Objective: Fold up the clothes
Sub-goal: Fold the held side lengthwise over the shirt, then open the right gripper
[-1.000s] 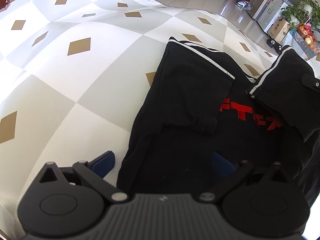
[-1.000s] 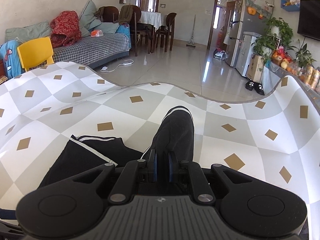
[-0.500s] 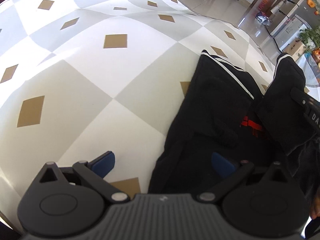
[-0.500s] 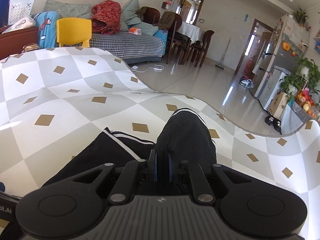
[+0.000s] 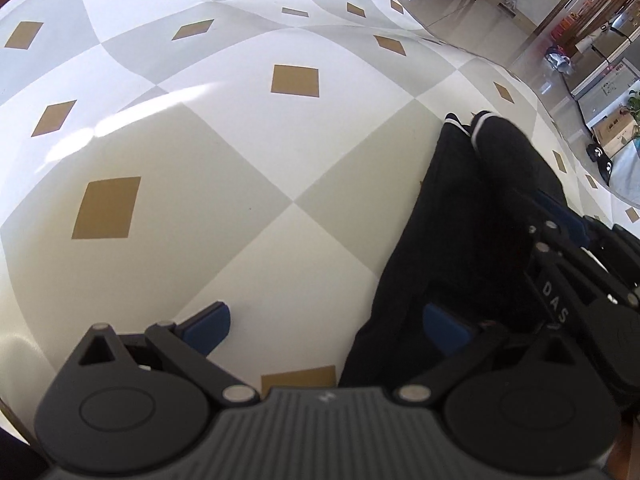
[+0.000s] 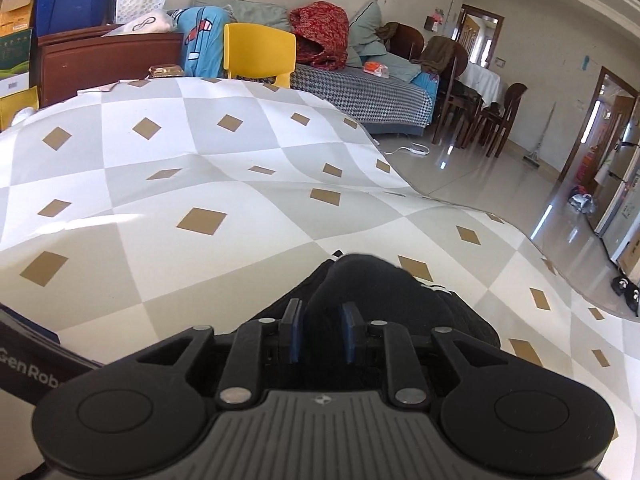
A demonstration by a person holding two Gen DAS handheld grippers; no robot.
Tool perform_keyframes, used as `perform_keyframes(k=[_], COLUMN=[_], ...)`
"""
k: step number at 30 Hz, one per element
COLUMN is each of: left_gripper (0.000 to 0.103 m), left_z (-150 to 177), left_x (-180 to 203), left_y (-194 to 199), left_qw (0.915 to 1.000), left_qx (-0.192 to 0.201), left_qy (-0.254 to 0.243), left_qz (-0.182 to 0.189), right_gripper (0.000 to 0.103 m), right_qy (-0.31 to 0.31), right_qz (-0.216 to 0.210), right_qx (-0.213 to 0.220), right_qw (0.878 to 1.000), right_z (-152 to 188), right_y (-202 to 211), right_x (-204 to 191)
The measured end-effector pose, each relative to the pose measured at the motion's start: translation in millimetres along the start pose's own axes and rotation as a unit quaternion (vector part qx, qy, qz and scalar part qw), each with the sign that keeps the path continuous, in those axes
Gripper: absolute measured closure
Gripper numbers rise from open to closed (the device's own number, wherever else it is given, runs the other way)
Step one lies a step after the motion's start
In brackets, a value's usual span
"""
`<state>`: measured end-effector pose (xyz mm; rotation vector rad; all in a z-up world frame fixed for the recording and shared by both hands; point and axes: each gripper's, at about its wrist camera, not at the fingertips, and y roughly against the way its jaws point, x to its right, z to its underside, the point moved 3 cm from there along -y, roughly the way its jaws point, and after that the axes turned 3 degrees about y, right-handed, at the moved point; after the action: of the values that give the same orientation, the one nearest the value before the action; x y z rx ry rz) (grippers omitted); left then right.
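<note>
Checkered tablecloth [image 6: 168,184] carries the black garment [image 5: 472,216] at its near right, where the right gripper [image 6: 320,334] is opening to release a folded sleeve; the left gripper [image 5: 324,326], wide and empty, should grip next.

The left wrist camera sits just behind its own gripper [image 5: 326,330] and looks steeply down, close over the checked tablecloth [image 5: 208,168], with the black garment [image 5: 476,216] at the right. The right wrist camera looks more shallowly across the tablecloth [image 6: 224,184] toward the far sofa [image 6: 360,88] and yellow chair [image 6: 259,53]. Both views share the garment [image 6: 360,280] and cloth, and each catches the other's gripper at its edge.
</note>
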<state>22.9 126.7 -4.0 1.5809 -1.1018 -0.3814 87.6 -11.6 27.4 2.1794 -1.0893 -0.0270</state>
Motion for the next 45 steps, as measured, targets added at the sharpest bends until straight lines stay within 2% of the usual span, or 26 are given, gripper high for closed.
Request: perform_keyframes(k=[2, 5, 15, 20, 28, 33, 35, 38, 42, 45], left_gripper=[0.0, 0.0, 0.0, 0.0, 0.0, 0.0, 0.0, 0.0, 0.0, 0.0], left_z=[-1, -1, 3, 8, 31, 48, 51, 51, 51, 51], left_x=[-3, -4, 0, 1, 8, 18, 21, 22, 21, 21], left_y=[1, 1, 1, 3, 5, 3, 2, 2, 2, 1], left_qw=[1.0, 1.0, 0.9999, 0.9995, 0.9939, 0.9857, 0.983, 0.9831, 0.9835, 0.9835], left_qx=[0.001, 0.002, 0.007, 0.008, 0.014, 0.021, 0.022, 0.023, 0.023, 0.022], left_qy=[0.003, 0.004, -0.01, -0.026, -0.098, -0.152, -0.166, -0.167, -0.165, -0.165], left_qz=[-0.001, -0.001, -0.012, -0.018, -0.048, -0.069, -0.075, -0.072, -0.071, -0.071], right_gripper=[0.072, 0.068, 0.068, 0.068, 0.068, 0.088, 0.092, 0.094, 0.094, 0.09], right_qy=[-0.007, -0.015, -0.036, -0.071, -0.061, -0.067, -0.078, -0.094, -0.121, -0.116], right_qz=[-0.009, -0.013, -0.013, -0.035, -0.035, -0.025, -0.023, -0.015, -0.039, -0.083], right_qx=[0.004, 0.005, -0.009, -0.018, -0.046, -0.05, -0.045, -0.015, 0.025, 0.005], right_qw=[1.0, 1.0, 0.999, 0.997, 0.996, 0.996, 0.996, 0.995, 0.992, 0.99], right_z=[-1, -2, 2, 1, 7, 12, 12, 5, -9, -6], right_y=[4, 11, 17, 11, -11, -21, -21, -15, -6, -19], right_x=[1, 6, 18, 24, 17, 21, 23, 28, 32, 23])
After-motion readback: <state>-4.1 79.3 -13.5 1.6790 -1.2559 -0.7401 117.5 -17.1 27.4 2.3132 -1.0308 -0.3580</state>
